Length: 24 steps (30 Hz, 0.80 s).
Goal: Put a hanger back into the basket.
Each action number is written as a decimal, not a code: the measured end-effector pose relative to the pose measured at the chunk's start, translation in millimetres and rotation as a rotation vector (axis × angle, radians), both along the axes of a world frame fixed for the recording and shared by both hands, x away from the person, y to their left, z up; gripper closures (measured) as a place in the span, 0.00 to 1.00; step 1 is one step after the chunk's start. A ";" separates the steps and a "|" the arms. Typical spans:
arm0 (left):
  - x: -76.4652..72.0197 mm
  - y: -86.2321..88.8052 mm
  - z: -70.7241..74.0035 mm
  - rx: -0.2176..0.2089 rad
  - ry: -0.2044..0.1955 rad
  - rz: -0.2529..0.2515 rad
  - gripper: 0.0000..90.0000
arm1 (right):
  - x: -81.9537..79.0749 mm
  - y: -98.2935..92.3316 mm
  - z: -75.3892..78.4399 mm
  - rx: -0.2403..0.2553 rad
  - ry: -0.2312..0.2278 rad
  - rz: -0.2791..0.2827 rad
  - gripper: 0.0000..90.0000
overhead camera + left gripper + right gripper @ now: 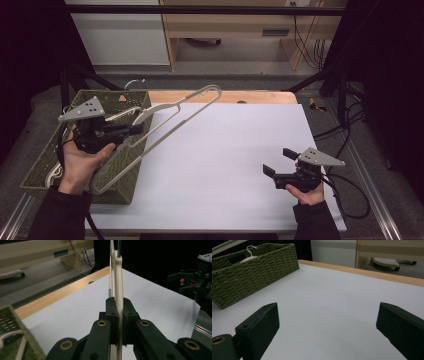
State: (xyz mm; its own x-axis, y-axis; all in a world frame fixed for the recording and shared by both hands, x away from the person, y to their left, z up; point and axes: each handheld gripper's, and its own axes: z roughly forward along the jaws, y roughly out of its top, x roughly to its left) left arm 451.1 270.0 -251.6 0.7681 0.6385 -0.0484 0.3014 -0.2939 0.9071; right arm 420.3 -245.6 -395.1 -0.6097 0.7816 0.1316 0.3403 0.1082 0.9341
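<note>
Between the left gripper (119, 322) fingers (111, 315), a cream hanger (119, 285) sits clamped tight.

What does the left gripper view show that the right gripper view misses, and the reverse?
Left gripper view: the cream hanger pinched edge-on between the left gripper fingers, with the right gripper far off at the right. Right gripper view: the right gripper's own fingers spread wide over bare sheet, and the green basket's woven side wall with a second hanger inside. Both: the white sheet, the wooden table edge and part of the basket.
</note>
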 end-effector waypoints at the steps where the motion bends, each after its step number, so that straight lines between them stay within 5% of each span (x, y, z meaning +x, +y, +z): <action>1: 1.9 4.9 1.6 0.005 0.000 0.006 0.95 | 0.2 0.2 -0.2 -0.002 -0.001 -0.002 0.06; 24: 44.4 82.4 -10.1 0.072 0.008 0.105 0.95 | -0.3 -0.9 1.3 -0.001 -0.011 -0.004 0.05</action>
